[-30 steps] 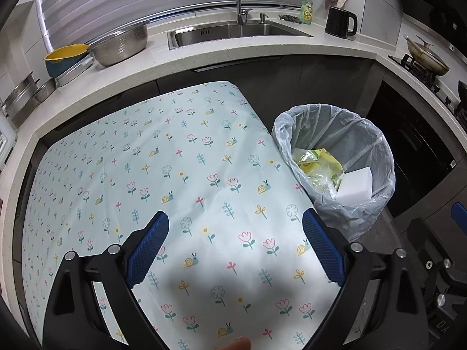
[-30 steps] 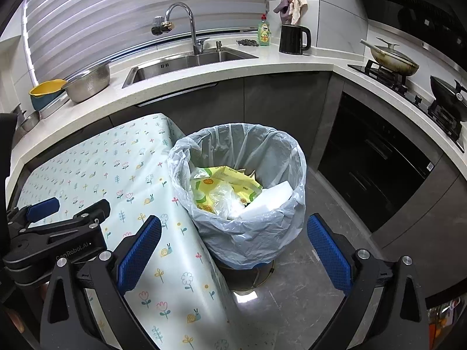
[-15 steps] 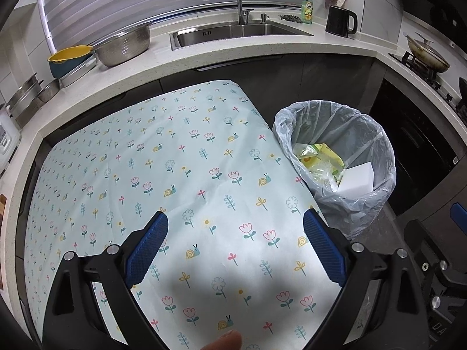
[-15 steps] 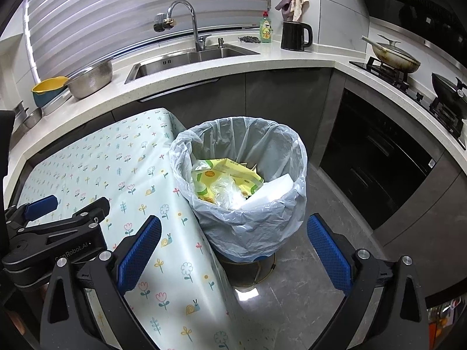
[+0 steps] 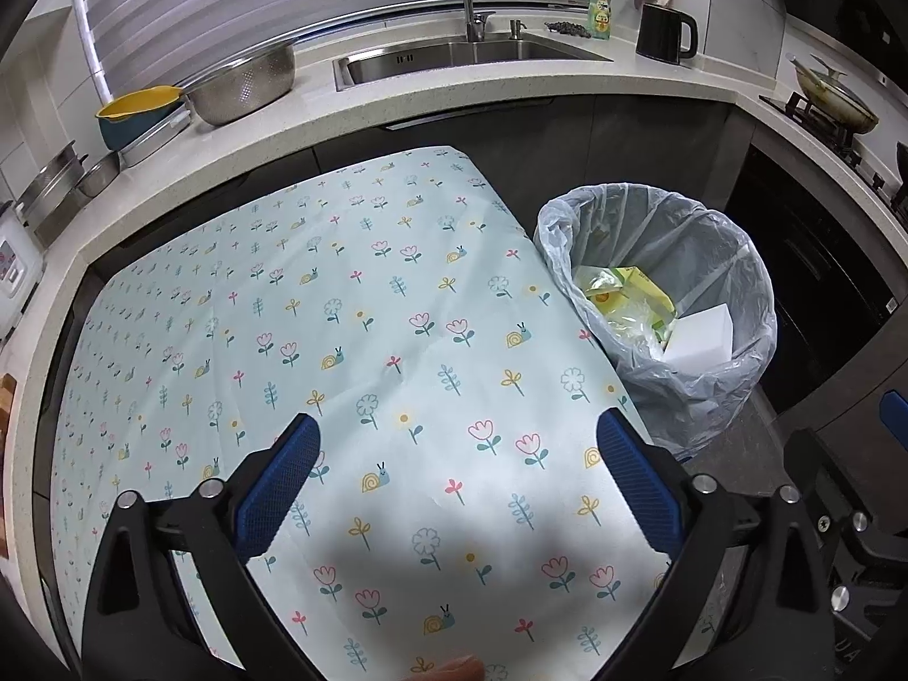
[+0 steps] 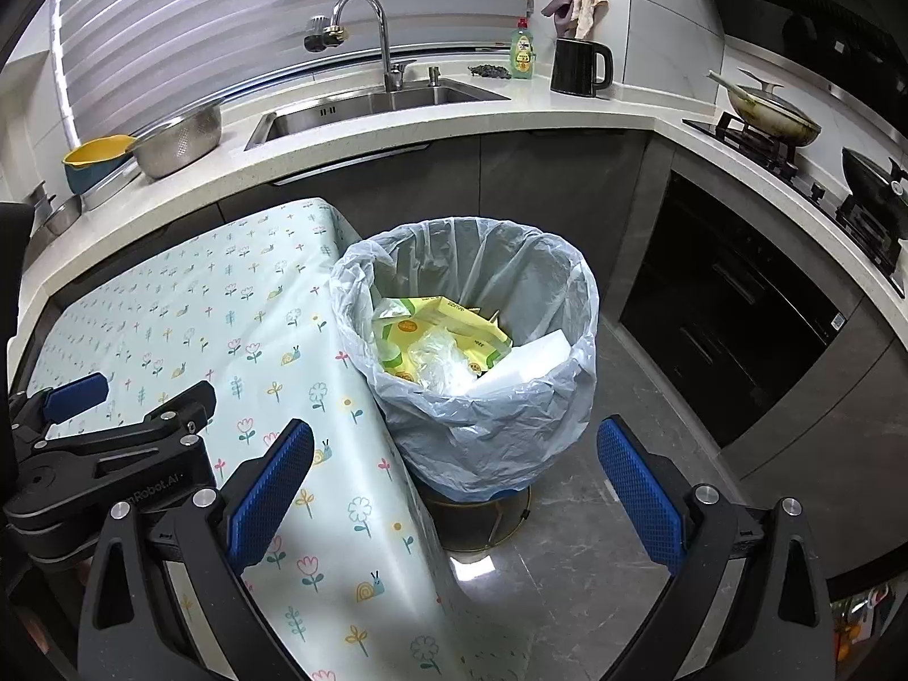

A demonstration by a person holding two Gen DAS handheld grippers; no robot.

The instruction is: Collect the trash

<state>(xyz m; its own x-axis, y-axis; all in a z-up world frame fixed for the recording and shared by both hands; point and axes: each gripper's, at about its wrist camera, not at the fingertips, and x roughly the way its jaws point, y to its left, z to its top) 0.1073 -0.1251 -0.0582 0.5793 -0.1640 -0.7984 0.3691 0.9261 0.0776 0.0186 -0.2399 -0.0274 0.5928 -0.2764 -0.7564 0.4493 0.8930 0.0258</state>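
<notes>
Trash (image 6: pixel 448 340) fills bin (image 6: pixel 471 437) between right tongs (image 6: pixel 454 488).

Left gripper (image 5: pixel 457 462) jaws lately a little wider over the tablecloth (image 5: pixel 363 306), nothing between them.

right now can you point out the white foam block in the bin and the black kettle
white foam block (image 6: pixel 525 366), right wrist view, its upper face
black kettle (image 6: pixel 576 67), right wrist view, its body

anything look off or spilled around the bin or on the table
Nothing stands out. The trash bin stands upright beside the table, its liner folded over the rim, with yellow packaging and a white block inside. No spill shows on the tablecloth or floor.
</notes>
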